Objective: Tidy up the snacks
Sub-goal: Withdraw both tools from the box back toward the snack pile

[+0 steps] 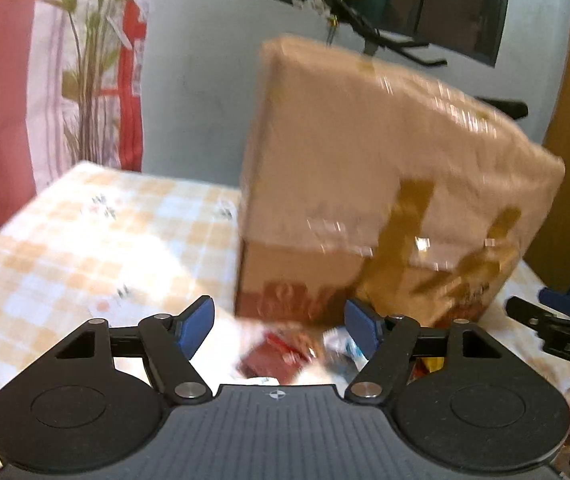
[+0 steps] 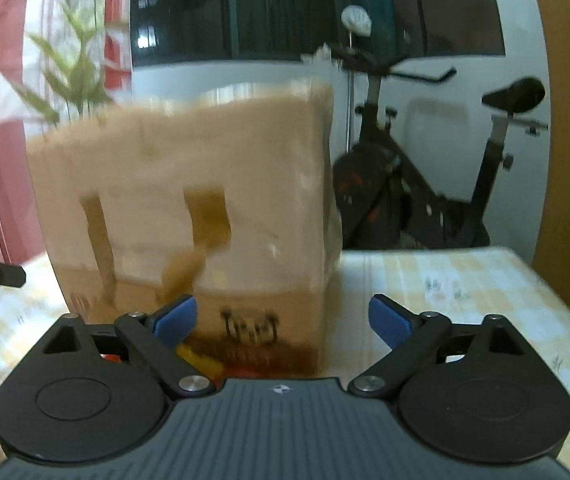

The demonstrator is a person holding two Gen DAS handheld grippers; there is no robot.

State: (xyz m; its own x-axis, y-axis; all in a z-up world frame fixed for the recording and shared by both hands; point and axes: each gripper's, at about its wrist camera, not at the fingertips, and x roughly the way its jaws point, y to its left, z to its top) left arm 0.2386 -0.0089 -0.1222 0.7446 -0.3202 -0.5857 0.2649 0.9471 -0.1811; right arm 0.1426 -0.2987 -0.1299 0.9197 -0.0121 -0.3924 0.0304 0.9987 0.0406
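A brown cardboard box [image 1: 365, 168] with darker tape strips stands on the checked tablecloth; it is blurred in both views. Snack packets lie at its foot: a red one [image 1: 277, 356], a white and blue one [image 1: 339, 346] and a yellow one [image 1: 433, 364]. My left gripper [image 1: 279, 328] hangs open just above them, blue pads apart, nothing pressed between them. In the right wrist view the box [image 2: 189, 208] fills the middle, with yellow and red packets [image 2: 201, 360] at its base. My right gripper [image 2: 283, 320] is wide open in front of the box's right corner, holding nothing.
The table [image 1: 85, 240] carries a yellow and white checked cloth, with bare cloth left of the box and to its right [image 2: 465, 280]. Behind stand an exercise bike [image 2: 425, 184], a plant [image 1: 85, 80], curtains and a dark window. Each gripper shows at the other view's edge.
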